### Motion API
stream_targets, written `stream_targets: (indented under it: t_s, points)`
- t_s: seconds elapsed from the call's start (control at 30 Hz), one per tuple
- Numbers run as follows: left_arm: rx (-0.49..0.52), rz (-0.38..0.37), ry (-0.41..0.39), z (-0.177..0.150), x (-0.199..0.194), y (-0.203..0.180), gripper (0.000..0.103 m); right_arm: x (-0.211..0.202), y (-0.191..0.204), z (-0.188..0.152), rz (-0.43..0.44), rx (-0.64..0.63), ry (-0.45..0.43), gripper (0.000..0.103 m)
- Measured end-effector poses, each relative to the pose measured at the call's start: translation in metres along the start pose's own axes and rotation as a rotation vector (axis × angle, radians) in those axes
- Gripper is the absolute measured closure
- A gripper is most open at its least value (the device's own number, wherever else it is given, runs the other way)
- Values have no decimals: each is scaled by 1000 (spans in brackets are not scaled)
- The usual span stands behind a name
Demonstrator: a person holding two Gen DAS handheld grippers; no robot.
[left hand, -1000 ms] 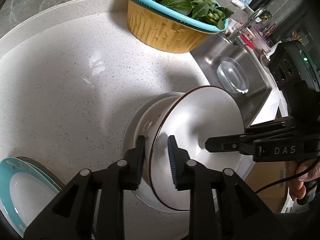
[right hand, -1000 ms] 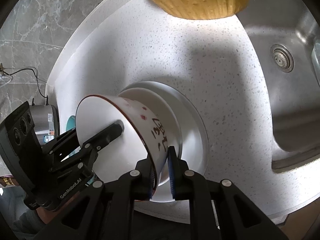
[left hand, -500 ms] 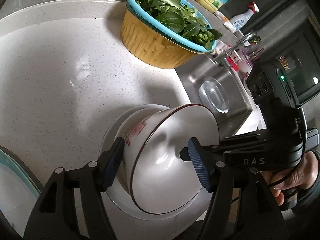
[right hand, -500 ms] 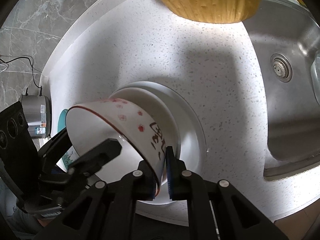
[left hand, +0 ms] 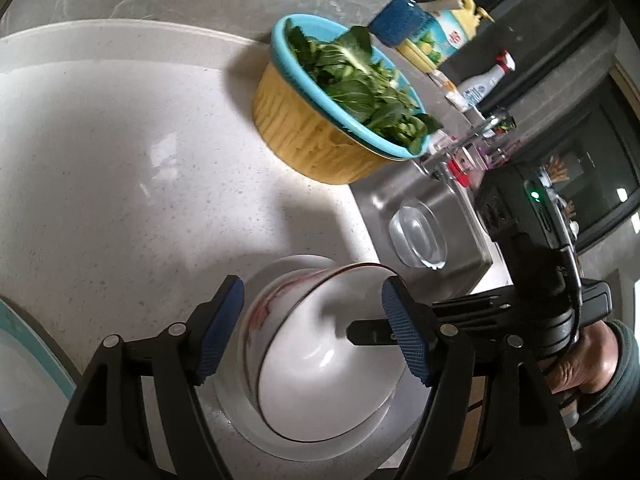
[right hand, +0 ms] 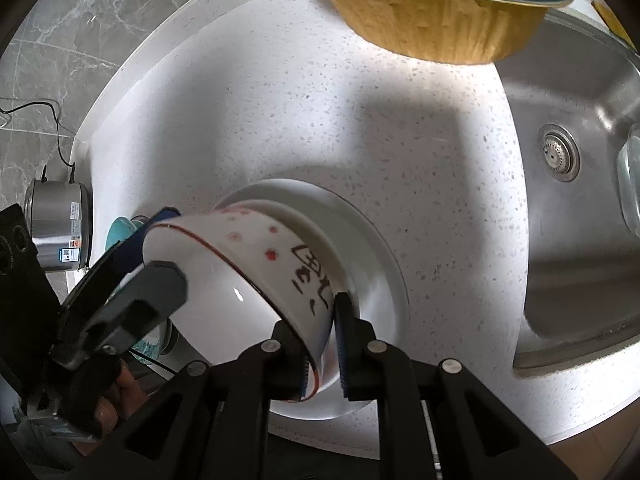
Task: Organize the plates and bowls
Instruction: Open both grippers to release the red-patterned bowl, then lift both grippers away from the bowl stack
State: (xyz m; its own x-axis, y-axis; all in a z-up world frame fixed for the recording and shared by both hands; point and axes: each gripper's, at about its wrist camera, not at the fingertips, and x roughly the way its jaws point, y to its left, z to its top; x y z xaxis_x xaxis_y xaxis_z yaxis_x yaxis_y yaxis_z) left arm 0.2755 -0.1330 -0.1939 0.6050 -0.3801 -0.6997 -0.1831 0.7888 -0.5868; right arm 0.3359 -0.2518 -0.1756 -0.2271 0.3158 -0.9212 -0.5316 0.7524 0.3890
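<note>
A white bowl (left hand: 320, 364) with a red rim and red dots sits tilted on a white plate (right hand: 376, 248) on the speckled counter. My right gripper (right hand: 326, 344) is shut on the bowl's (right hand: 256, 256) near rim, one finger inside and one outside. My left gripper (left hand: 312, 332) is open, its blue pads on either side of the bowl and apart from it. A teal-rimmed plate (left hand: 24, 344) lies at the left edge.
A yellow and blue basket of greens (left hand: 336, 108) stands at the back of the counter (left hand: 120, 160). The steel sink (right hand: 580, 208) to the right holds a glass dish (left hand: 418, 236). A steel pot (right hand: 56, 232) stands at the far left. Bottles (left hand: 448, 36) line the wall.
My left gripper let go of the bowl's rim, opened wide and drew back. The right gripper keeps its hold and the bowl has tilted lower onto the plate.
</note>
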Motion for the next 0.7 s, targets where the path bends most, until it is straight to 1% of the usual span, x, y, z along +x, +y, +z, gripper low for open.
stream_targets:
  t_s: [0.13, 0.17, 0.3, 0.33, 0.4, 0.43, 0.47, 0.57, 0.63, 0.7]
  points:
    - [-56, 24, -14, 4, -3, 14, 33, 0, 1, 2, -11, -7, 4, 90]
    - [-70, 27, -13, 4, -3, 17, 30, 0, 2, 2, -18, -12, 2, 90]
    - [-97, 31, -7, 3, -1, 24, 29, 1, 7, 1, -33, -15, 0, 89]
    - [-99, 34, -6, 3, -1, 25, 29, 1, 9, 0, -32, -15, 0, 87]
    - [-106, 42, -9, 4, -1, 27, 29, 0, 10, 0, -18, -12, 3, 78]
    - [-111, 47, -9, 5, -1, 29, 29, 0, 12, -1, -6, -9, 5, 69]
    - [-116, 51, -8, 5, 0, 30, 29, 0, 12, -1, -3, -9, 5, 63]
    - [-133, 62, 9, 6, 4, 35, 29, -2, 15, -2, 1, -3, -1, 54]
    - [-145, 70, 32, 5, 10, 39, 29, -3, 16, -1, 1, 1, -6, 51]
    - [-157, 70, 38, 4, 12, 41, 29, -3, 19, -2, -17, -14, -8, 50]
